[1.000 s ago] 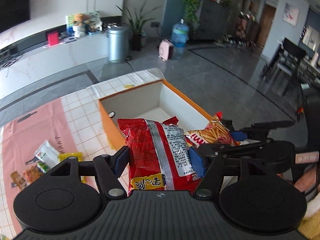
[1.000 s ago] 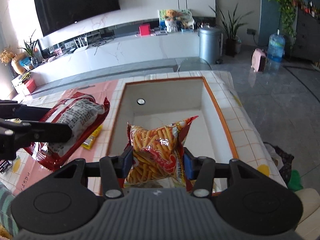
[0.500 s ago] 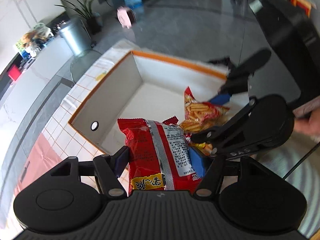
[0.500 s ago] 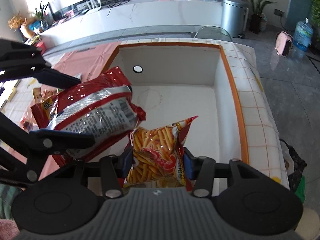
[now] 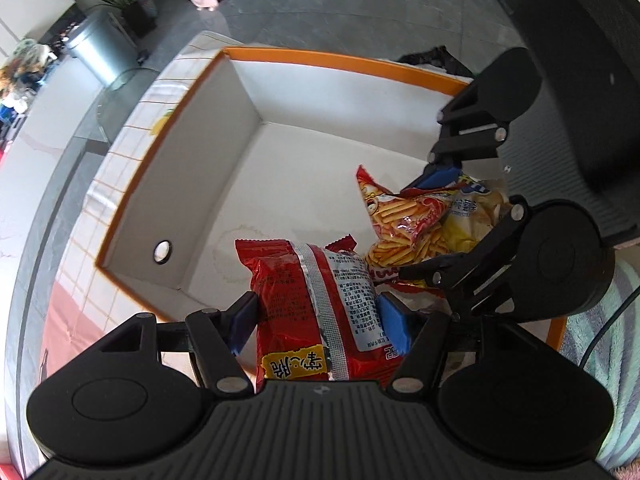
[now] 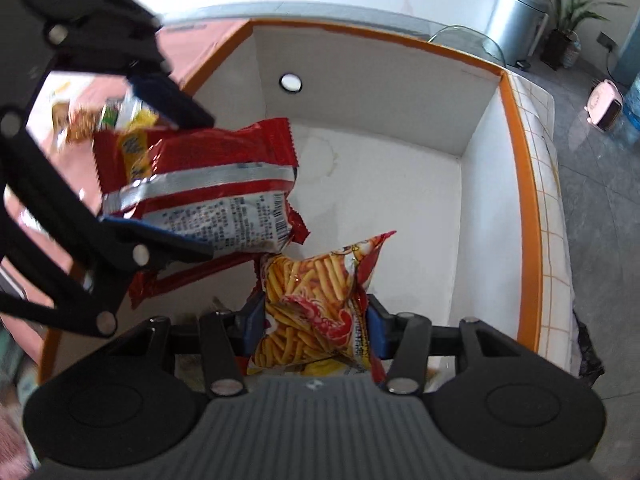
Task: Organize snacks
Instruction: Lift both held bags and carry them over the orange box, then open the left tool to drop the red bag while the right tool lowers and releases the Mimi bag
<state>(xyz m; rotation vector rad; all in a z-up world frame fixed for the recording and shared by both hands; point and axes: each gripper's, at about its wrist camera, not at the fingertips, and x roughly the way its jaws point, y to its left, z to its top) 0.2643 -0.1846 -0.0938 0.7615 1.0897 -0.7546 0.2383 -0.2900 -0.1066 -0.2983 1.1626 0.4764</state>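
Note:
My left gripper (image 5: 318, 320) is shut on a red snack bag (image 5: 316, 304) with a silver seam and holds it over the near end of the orange-rimmed white box (image 5: 320, 60). My right gripper (image 6: 314, 326) is shut on a bag of fry-shaped snacks (image 6: 316, 308), also over the box (image 6: 528, 200). In the right wrist view the left gripper (image 6: 168, 184) and its red bag (image 6: 208, 192) hang at the left, above the box. In the left wrist view the right gripper (image 5: 432, 224) and its fries bag (image 5: 404, 220) are at the right, over a yellow chip bag (image 5: 476, 216).
The box stands on a white tiled tabletop (image 6: 552, 240) beside a pink cloth (image 5: 76, 328). Several loose snacks (image 6: 88, 120) lie on the cloth left of the box. A metal bin (image 5: 100, 48) and plant stand on the floor beyond.
Both grippers have moved forward and tipped down over the box with their bags. The red bag now hangs above the box's near left part, close to the fries bag.

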